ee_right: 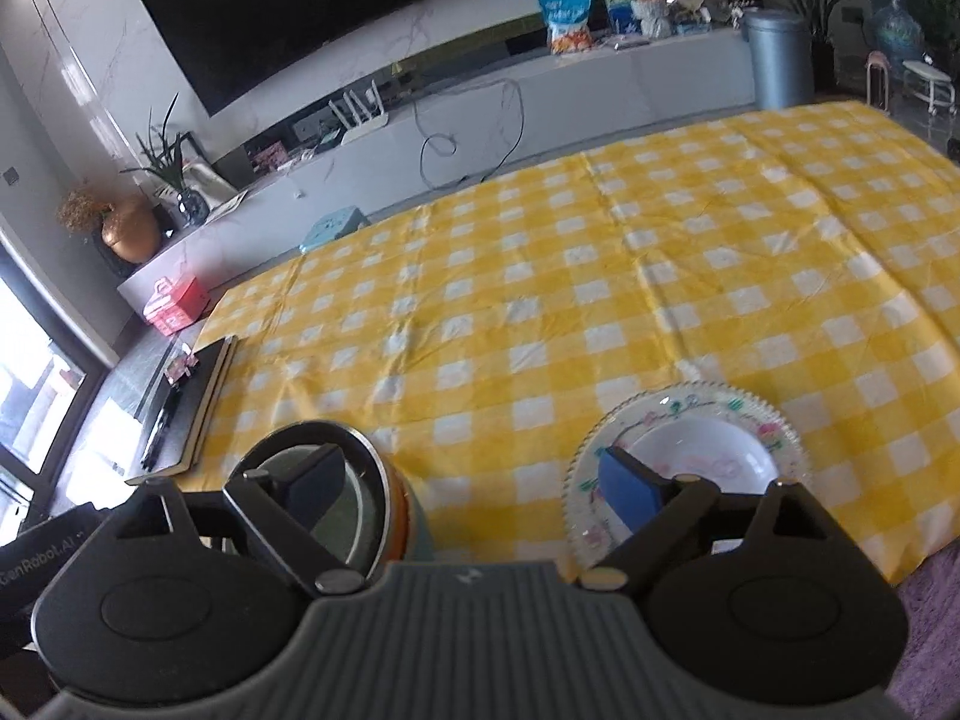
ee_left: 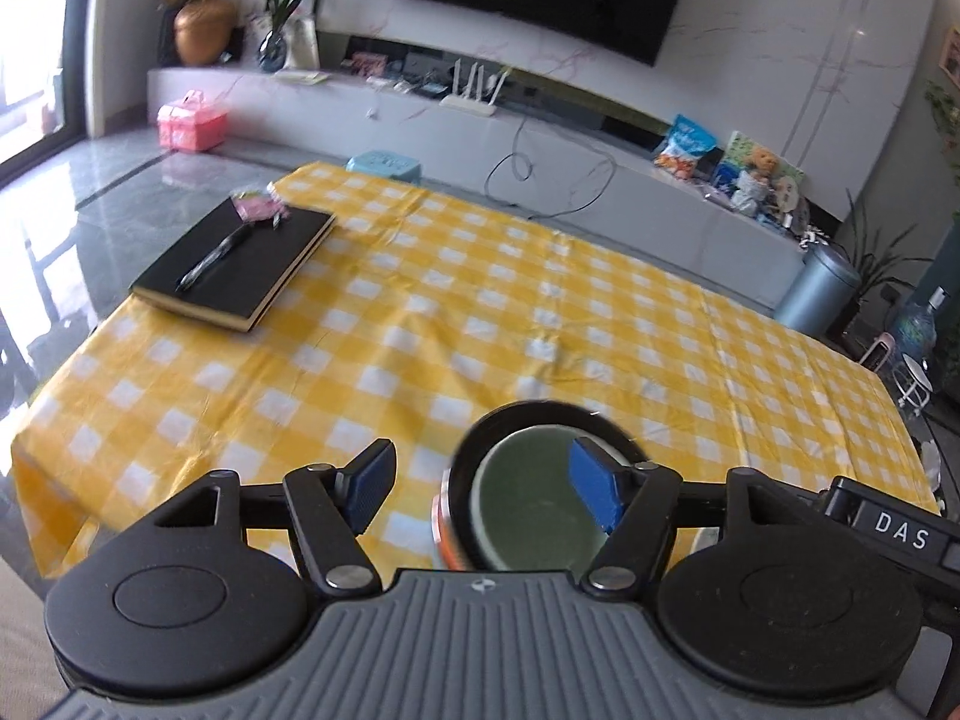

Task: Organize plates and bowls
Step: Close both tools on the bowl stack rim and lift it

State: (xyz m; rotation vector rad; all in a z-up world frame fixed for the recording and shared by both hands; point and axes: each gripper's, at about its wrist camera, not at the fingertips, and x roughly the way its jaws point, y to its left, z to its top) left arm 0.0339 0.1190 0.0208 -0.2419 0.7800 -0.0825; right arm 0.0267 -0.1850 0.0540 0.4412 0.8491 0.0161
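A stack of bowls (ee_left: 528,510) stands near the front edge of the yellow checked table: a green bowl nested in a dark-rimmed bowl with an orange band outside. My left gripper (ee_left: 486,489) is open above the table, its right finger over the green bowl, its left finger to the left of the stack. In the right wrist view the same stack (ee_right: 360,516) sits at lower left, and a clear glass plate with a white floral plate or bowl on it (ee_right: 690,462) at lower right. My right gripper (ee_right: 474,486) is open and empty, one finger over each.
A black notebook (ee_left: 240,264) with a pen and a pink item lies at the table's far left corner. The yellow checked cloth (ee_left: 480,312) covers the table. A TV cabinet with clutter and a grey bin (ee_left: 819,288) stand beyond the far edge.
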